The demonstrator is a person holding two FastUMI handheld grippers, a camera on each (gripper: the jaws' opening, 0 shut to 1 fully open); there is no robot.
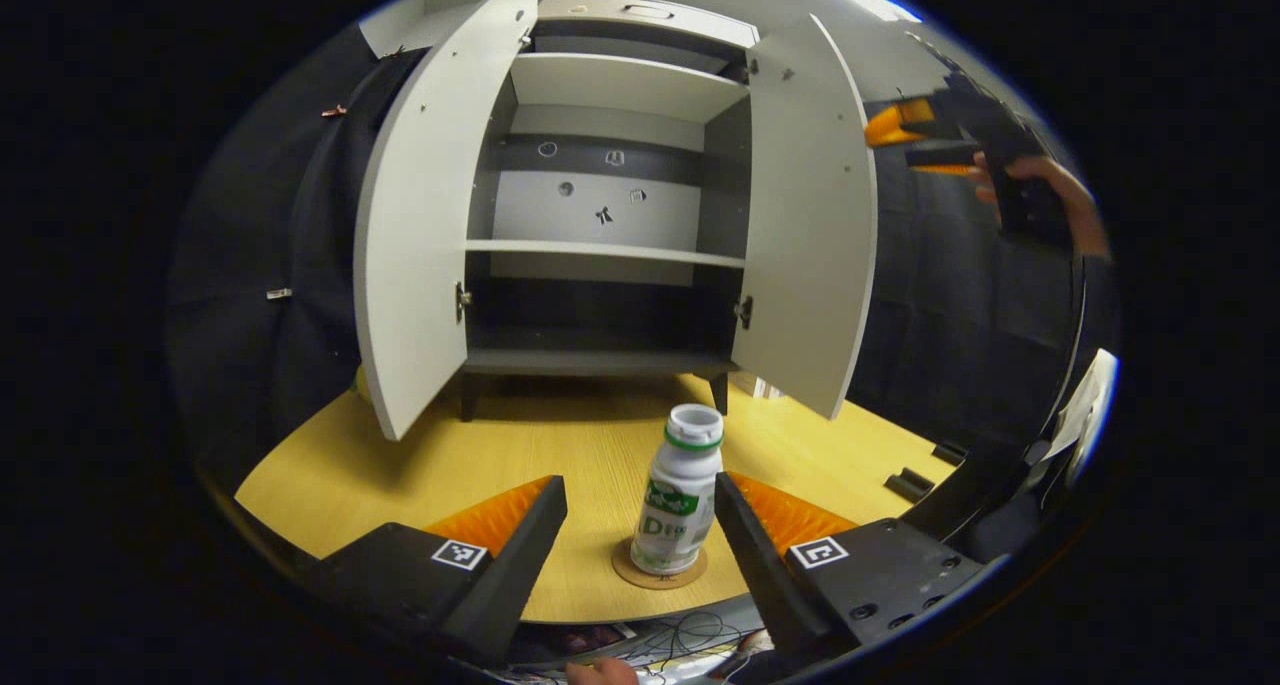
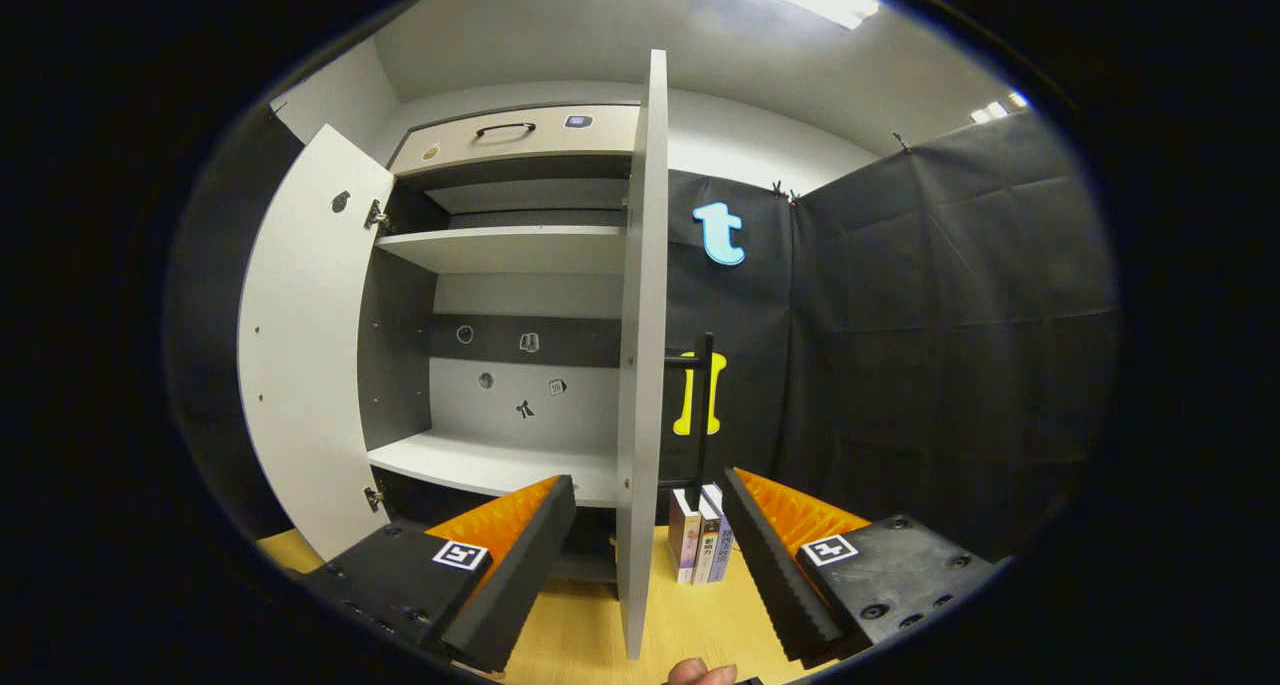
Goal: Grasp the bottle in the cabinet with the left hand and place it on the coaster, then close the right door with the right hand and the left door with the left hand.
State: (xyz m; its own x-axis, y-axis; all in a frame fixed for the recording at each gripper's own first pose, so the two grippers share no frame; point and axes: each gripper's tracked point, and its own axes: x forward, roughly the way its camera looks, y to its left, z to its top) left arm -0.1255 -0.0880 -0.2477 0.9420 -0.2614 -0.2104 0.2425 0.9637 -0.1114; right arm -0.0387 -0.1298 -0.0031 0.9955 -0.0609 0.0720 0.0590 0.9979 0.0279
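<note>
A white bottle (image 1: 679, 501) with a green band and label stands upright on a round cork coaster (image 1: 659, 570) on the wooden table. My left gripper (image 1: 640, 530) is open, its fingers on either side of the bottle without touching it. Behind it stands the cabinet (image 1: 605, 215) with its left door (image 1: 420, 215) and right door (image 1: 810, 215) swung open. My right gripper (image 2: 648, 535) is open, its fingers straddling the edge of the right door (image 2: 640, 365). In the left gripper view that gripper (image 1: 935, 140) is held by a hand at the upper right.
Several books (image 2: 700, 545) stand on the table behind the right door, by a black rack (image 2: 700, 405). The cabinet's shelves (image 2: 500, 250) are bare. Small black blocks (image 1: 910, 483) lie on the table at the right. Cables (image 1: 690, 630) hang below the table's front edge.
</note>
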